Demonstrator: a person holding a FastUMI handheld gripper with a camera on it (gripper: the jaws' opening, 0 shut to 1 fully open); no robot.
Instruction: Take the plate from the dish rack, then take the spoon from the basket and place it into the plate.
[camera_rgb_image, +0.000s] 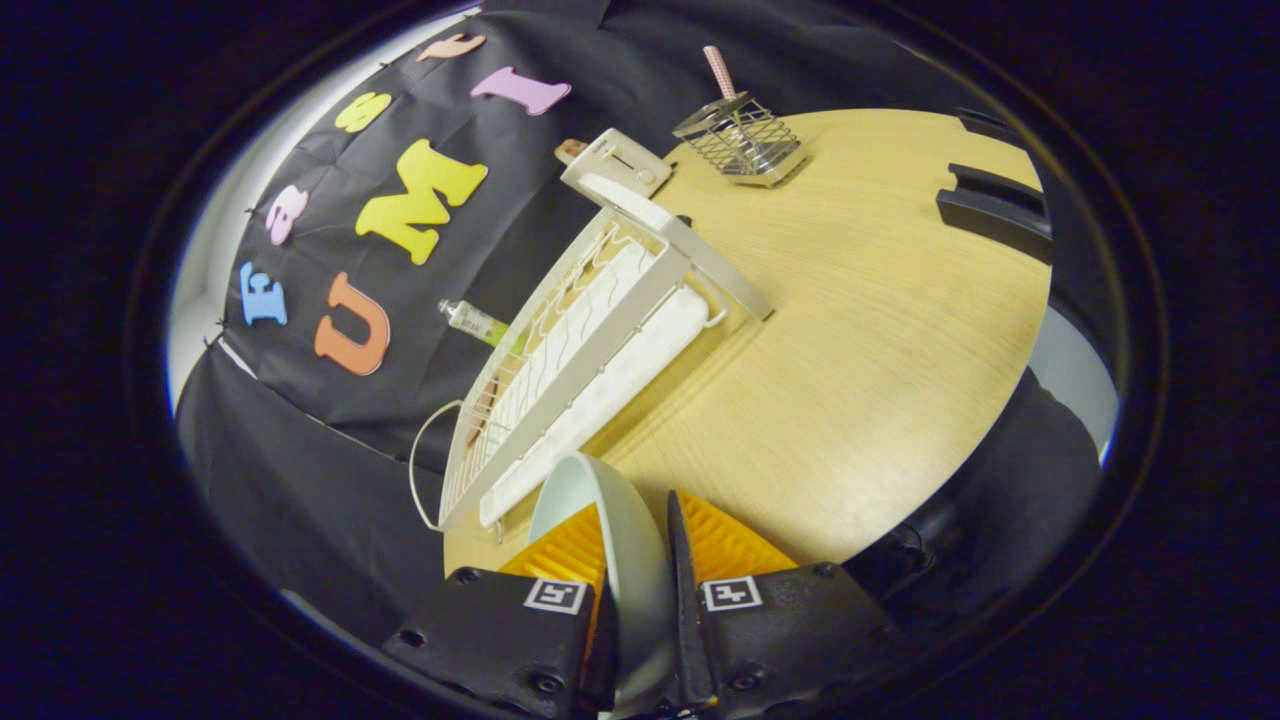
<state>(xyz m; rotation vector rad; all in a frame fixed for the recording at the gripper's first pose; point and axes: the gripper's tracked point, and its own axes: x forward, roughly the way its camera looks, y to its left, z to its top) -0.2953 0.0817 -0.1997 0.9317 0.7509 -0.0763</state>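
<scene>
My gripper (635, 545) is shut on the rim of a pale plate (610, 540), which stands on edge between the two fingers and is lifted clear of the rack. The white wire dish rack (590, 340) lies just ahead of the fingers on the wooden table (860, 330), seen tilted. Far beyond the rack, a wire basket (742, 140) sits on the table with a pink-handled spoon (719, 72) sticking up out of it.
A white toaster-like box (615, 165) stands at the rack's far end. A small tube (475, 322) lies behind the rack by the booth wall. Dark objects (995, 205) sit at the table's far right edge. Bare tabletop stretches between rack and basket.
</scene>
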